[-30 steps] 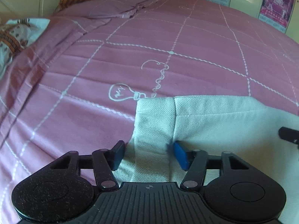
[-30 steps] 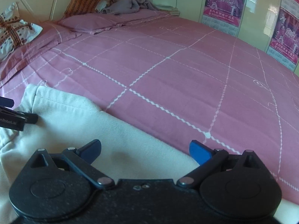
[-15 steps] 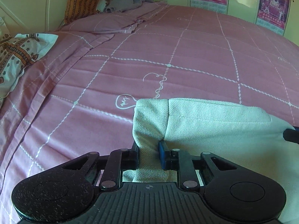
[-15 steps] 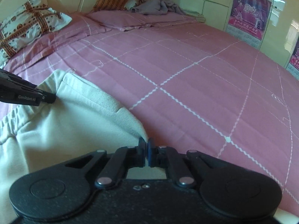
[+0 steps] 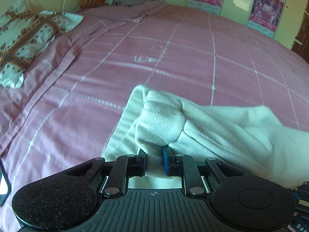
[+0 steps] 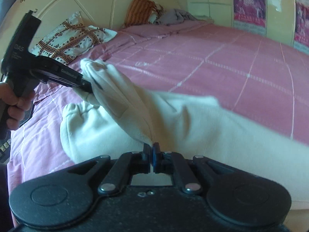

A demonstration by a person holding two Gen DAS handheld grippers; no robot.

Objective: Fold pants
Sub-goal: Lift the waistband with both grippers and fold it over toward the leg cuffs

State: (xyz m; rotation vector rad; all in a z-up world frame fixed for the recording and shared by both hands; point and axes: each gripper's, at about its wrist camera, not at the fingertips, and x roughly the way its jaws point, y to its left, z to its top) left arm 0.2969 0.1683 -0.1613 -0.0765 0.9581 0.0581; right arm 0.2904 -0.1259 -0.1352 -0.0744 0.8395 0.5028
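Observation:
Cream-white pants [image 5: 212, 127] lie on a pink bedsheet [image 5: 173, 61] with white grid lines. My left gripper [image 5: 154, 154] has a bunched fold of the pants' edge between its blue pads; its jaws are still closing on it, and the cloth is lifted off the bed. In the right wrist view my right gripper [image 6: 151, 150] is shut on another point of the same edge of the pants [image 6: 193, 119]. The left gripper [image 6: 85, 86] shows there too, held by a hand [image 6: 15, 104], and the cloth stretches between both grips.
A white patterned pillow [image 5: 25, 36] lies at the left by the cream headboard [image 6: 87, 5]. An orange striped cushion [image 6: 141, 9] and a grey garment [image 6: 173, 16] sit at the far end. Cupboard doors with pink posters [image 5: 266, 9] stand behind the bed.
Both grippers went from open to closed on the pants' edge, then lifted it and carried it across the bed toward the pillows. The cloth now hangs raised between them.

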